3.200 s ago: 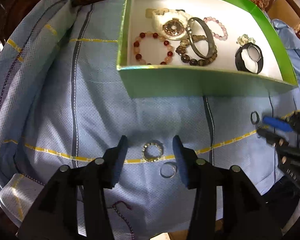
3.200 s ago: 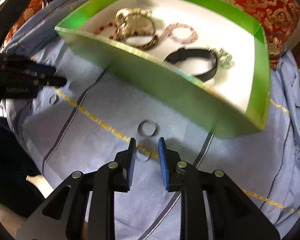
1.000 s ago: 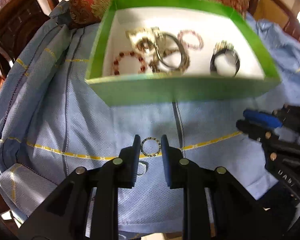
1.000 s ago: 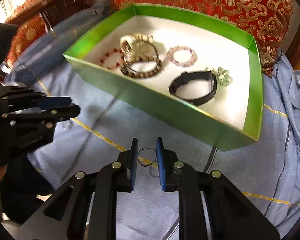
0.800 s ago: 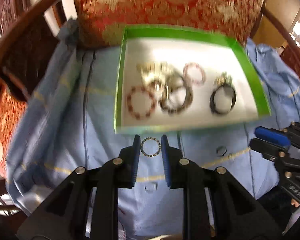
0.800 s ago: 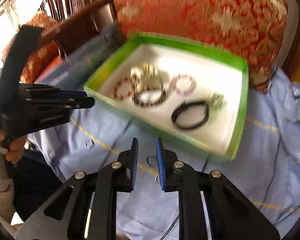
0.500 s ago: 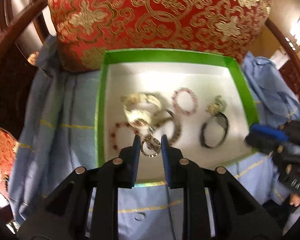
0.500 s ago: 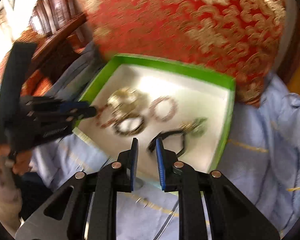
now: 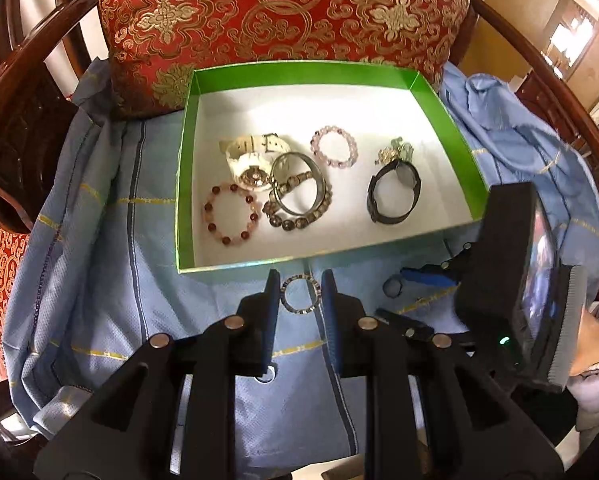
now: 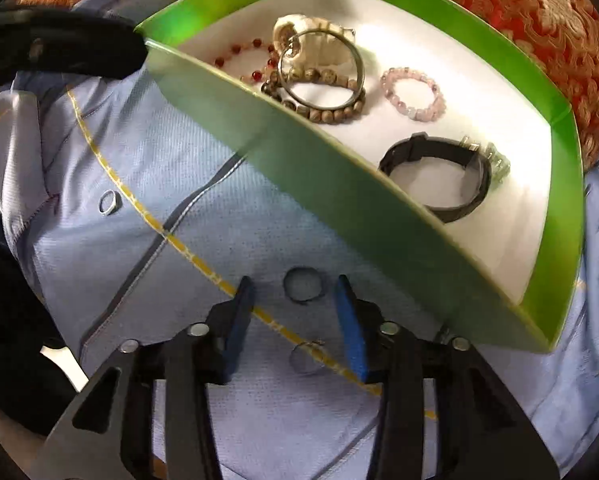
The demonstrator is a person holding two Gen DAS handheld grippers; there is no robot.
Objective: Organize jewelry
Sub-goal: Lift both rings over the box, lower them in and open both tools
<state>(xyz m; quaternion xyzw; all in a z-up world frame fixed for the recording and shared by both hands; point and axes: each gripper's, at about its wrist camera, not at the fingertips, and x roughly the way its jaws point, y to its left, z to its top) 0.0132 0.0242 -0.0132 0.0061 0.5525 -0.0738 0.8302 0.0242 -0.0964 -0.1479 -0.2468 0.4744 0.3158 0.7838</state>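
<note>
A: Left wrist view first; what's the left gripper (image 9: 300, 295) doing?

B: Jaws narrow, clamped on a stone-set ring (image 9: 300, 295); ring sits upright between the pads, just in front of the green box (image 9: 235, 267) near wall, not over it.

A: And inside the box?

B: White floor w/ a white watch (image 9: 255, 160) toward the back-left; red bead bracelet (image 9: 230, 214) in front of it; silver bangle (image 9: 298, 182) lying on a brown bead bracelet (image 9: 299, 218) mid-box; pink bead bracelet (image 9: 334, 147) behind those; black watch (image 9: 394, 197) to the right w/ a pale green charm piece (image 9: 395, 152) behind it.

A: Around the box?

B: It sits on a blue cloth (image 9: 111, 248); red-gold cushion (image 9: 283, 12) right behind it; right gripper (image 9: 415, 300) low at the box's front-right corner, a dark ring (image 9: 393, 288) at its blue tip; one more small ring (image 9: 268, 372) on the cloth, partly hidden by the left finger.

A: Right wrist view?

B: Right gripper (image 10: 295, 308) jaws wide, nothing held; dark ring (image 10: 303, 284) lies flat on the cloth between the tips, just in front of the box (image 10: 299, 168) near wall; a thin ring (image 10: 306, 358) further from the box, between the fingers, on the yellow stripe; a silver ring (image 10: 108, 202) well off to the left of the box front; left gripper's black finger (image 10: 71, 50) at the box's left corner; can't tell its grip from here.
</note>
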